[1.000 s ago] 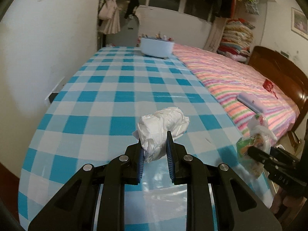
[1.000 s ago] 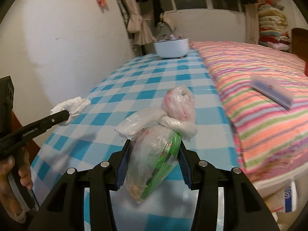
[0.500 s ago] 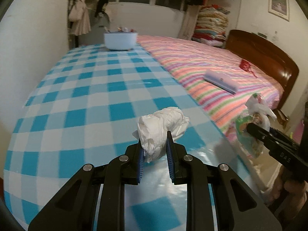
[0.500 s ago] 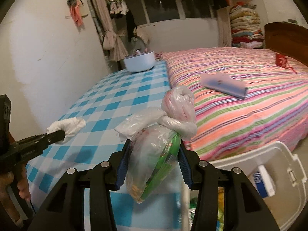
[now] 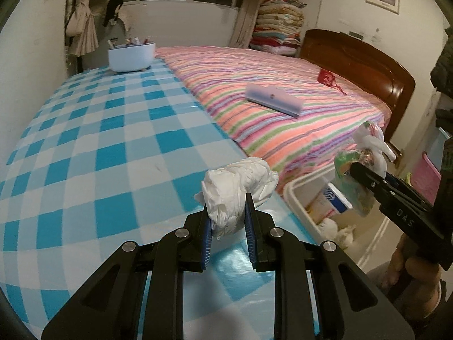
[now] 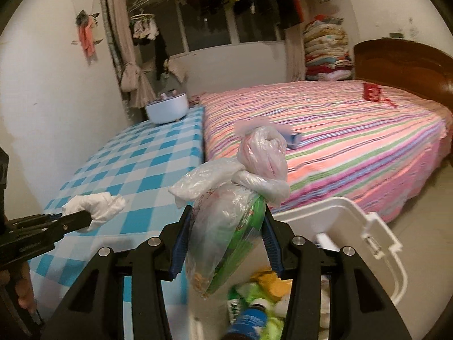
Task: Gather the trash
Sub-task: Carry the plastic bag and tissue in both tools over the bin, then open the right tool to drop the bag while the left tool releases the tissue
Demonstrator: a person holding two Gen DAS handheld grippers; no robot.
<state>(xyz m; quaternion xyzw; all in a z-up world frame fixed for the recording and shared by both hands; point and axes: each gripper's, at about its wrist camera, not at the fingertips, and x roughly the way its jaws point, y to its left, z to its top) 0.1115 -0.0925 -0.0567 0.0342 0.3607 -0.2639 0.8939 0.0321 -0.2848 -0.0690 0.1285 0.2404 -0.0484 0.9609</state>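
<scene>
My left gripper (image 5: 226, 221) is shut on a crumpled white tissue wad (image 5: 237, 189), held above the front right corner of the blue checked table (image 5: 85, 155). The wad also shows in the right wrist view (image 6: 96, 206). My right gripper (image 6: 223, 226) is shut on a knotted clear plastic bag of trash (image 6: 229, 209), held above a white plastic bin (image 6: 368, 232) that holds several pieces of trash. In the left wrist view the bag (image 5: 359, 167) hangs over the bin (image 5: 300, 204), to the right of the table.
A bed with a striped pink cover (image 5: 283, 99) lies beside the table, with a flat pale case (image 5: 271, 99) on it. A white tub (image 5: 131, 56) stands at the table's far end. A wall runs along the left.
Both grippers have swung right with their loads, off the table toward the bin. The bin has come into view below the bag.
</scene>
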